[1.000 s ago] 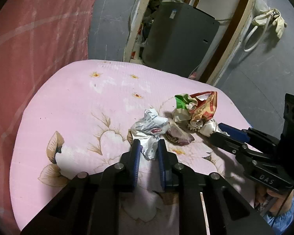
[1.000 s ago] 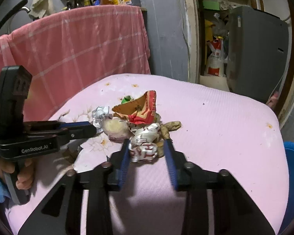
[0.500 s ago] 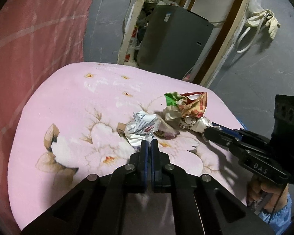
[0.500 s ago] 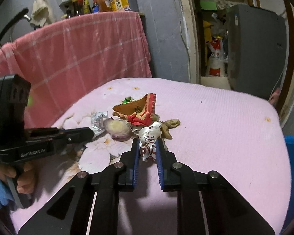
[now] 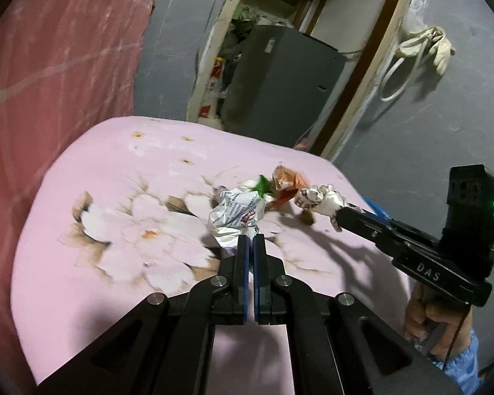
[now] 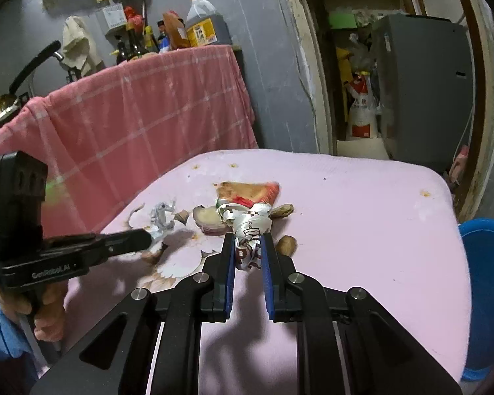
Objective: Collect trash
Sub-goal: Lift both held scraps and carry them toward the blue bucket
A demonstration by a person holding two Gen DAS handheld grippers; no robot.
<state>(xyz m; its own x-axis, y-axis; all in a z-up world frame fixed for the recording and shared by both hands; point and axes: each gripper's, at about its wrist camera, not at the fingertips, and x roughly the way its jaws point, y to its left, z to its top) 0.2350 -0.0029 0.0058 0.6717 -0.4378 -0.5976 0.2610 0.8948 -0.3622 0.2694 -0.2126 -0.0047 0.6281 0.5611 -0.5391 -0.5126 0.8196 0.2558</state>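
Observation:
My left gripper (image 5: 250, 242) is shut on a crumpled white printed wrapper (image 5: 235, 214) and holds it above the pink floral table (image 5: 115, 197). It also shows in the right wrist view (image 6: 163, 215). My right gripper (image 6: 248, 242) is shut on a crumpled silver-and-red foil wrapper (image 6: 248, 227), lifted off the table; it also shows in the left wrist view (image 5: 316, 197). A red and orange snack packet (image 6: 247, 194), an onion piece (image 6: 209, 219) and brown scraps (image 6: 285, 243) lie on the table between the grippers.
A blue bin (image 6: 484, 263) stands by the table's right edge. A counter draped in pink cloth (image 6: 131, 125) with bottles (image 6: 201, 26) is at the left. A grey appliance (image 6: 421, 89) stands in the doorway behind.
Both grippers closed on their wrappers and lifted them off the table. The rest of the trash stays on the table.

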